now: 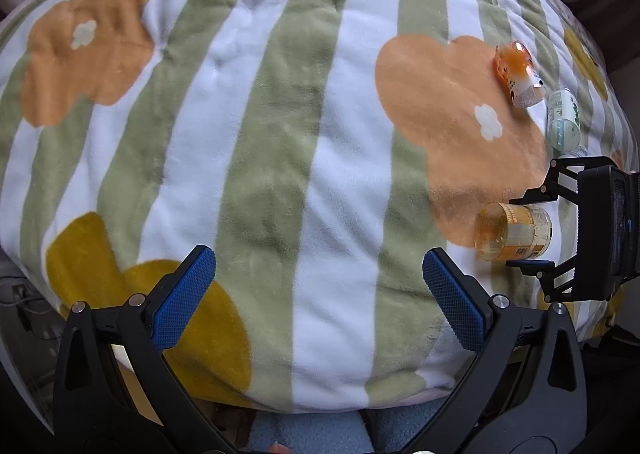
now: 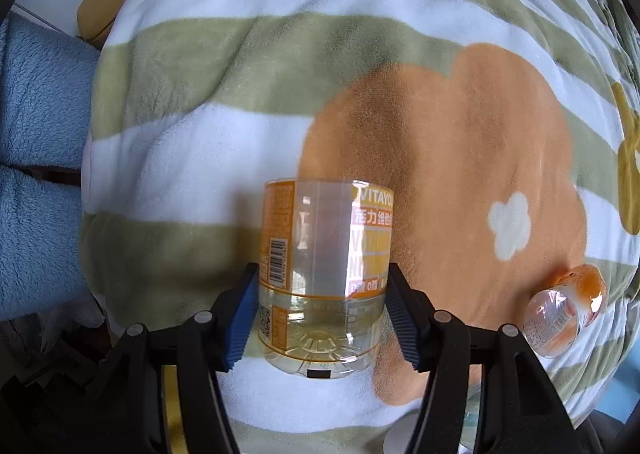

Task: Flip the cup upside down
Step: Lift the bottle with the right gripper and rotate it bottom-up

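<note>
The cup (image 2: 324, 278) is a clear cut-off plastic bottle with an orange label. It lies on its side on the flower-print blanket, its base toward the right wrist camera. My right gripper (image 2: 320, 318) is shut on the cup, one blue pad on each side near the base. In the left wrist view the cup (image 1: 514, 232) lies at the right edge between the fingers of the right gripper (image 1: 528, 232). My left gripper (image 1: 318, 294) is open and empty above the blanket's near edge, well left of the cup.
A striped blanket (image 1: 280, 133) with orange and mustard flowers covers the surface. An orange-labelled cut bottle (image 1: 518, 73) and a green-labelled one (image 1: 563, 117) lie beyond the cup. The orange-labelled one also shows in the right wrist view (image 2: 564, 310). Light-blue fleece (image 2: 36, 133) lies beyond the blanket's edge.
</note>
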Demonstrator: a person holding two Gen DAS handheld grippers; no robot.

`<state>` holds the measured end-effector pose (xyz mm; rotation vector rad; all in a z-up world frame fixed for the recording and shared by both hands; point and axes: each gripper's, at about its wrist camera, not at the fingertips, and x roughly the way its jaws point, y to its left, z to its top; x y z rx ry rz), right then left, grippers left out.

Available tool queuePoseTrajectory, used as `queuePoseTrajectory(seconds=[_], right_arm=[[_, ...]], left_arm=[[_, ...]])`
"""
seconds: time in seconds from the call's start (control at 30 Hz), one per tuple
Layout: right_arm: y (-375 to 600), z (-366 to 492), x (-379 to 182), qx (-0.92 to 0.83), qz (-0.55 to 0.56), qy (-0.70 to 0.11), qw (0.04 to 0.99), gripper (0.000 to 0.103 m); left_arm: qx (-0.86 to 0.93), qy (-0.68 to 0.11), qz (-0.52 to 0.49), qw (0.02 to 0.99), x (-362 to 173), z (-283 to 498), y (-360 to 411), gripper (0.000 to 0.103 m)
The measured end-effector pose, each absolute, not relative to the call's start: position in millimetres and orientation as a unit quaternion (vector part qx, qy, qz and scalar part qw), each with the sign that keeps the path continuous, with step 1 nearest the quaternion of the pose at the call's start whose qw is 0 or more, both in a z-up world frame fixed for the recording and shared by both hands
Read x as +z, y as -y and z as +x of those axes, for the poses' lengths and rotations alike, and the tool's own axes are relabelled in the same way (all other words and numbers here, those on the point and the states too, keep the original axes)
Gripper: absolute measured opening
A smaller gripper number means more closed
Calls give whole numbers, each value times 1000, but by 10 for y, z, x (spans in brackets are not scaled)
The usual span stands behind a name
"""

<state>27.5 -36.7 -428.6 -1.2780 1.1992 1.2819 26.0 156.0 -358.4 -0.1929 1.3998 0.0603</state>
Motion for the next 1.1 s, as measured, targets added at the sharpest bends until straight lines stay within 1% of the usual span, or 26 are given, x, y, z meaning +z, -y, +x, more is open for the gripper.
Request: queuePoseTrajectory(seconds=[0.03,0.1,0.13,0.17,0.27,0.33,0.4,0.43,0.47,0.53,0.57,0.63,0.73,0.8,0.87,1.0,1.03,1.07,1.1], right_arm=[[350,321,-4278,524,-515,-492,467,57],[337,416,-4233,516,-493,-506,484,69],[304,521,-4182,516,-475,-511,497,85],[330,553,-4107,518,-457,-514,510,96],[378,720,-3865,495,-396,-533,560,102],[514,916,-3678,452,-329,-558,613,102],[706,1114,-3547,376,-242,-608,656,102],[850,1082,-3526,332,-191,-634,672,102],[1006,1146,-3490,283,-124,-662,683,102],[1348,1018,-3407,191,49,-681,705,102],[1466,850,-3397,142,130,-682,706,102],[1629,675,-3472,60,267,-682,679,102],[1683,313,-3643,-34,434,-657,616,102],[1568,167,-3793,-76,499,-635,585,102],[1533,129,-3863,-110,535,-613,571,102],[1454,196,-4050,-151,559,-588,565,100],[1458,209,-4101,-157,564,-584,563,95],[1438,225,-4136,-162,566,-581,562,88],[1423,243,-4163,-164,569,-578,562,86]], left_arm=[[27,-644,-90,759,-3596,260,-1547,103],[25,-646,-89,757,-3605,266,-1516,103],[23,-647,-87,758,-3601,271,-1502,103],[22,-646,-86,758,-3592,282,-1488,103],[17,-642,-85,761,-3540,337,-1466,103],[14,-639,-84,764,-3493,391,-1459,103],[10,-636,-79,768,-3438,454,-1455,103],[8,-634,-77,770,-3410,489,-1454,103],[6,-632,-75,771,-3382,529,-1450,103],[1,-627,-71,775,-3324,602,-1448,103],[-1,-626,-68,777,-3300,637,-1443,103],[-7,-623,-63,780,-3264,706,-1430,103],[-18,-620,-55,782,-3223,778,-1391,103],[-26,-620,-49,782,-3220,811,-1368,103],[-32,-621,-44,782,-3226,819,-1352,103],[-39,-626,-41,778,-3286,789,-1364,103],[-40,-628,-41,776,-3308,775,-1377,103],[-41,-630,-42,774,-3330,761,-1392,103],[-41,-632,-43,773,-3350,749,-1408,103]])
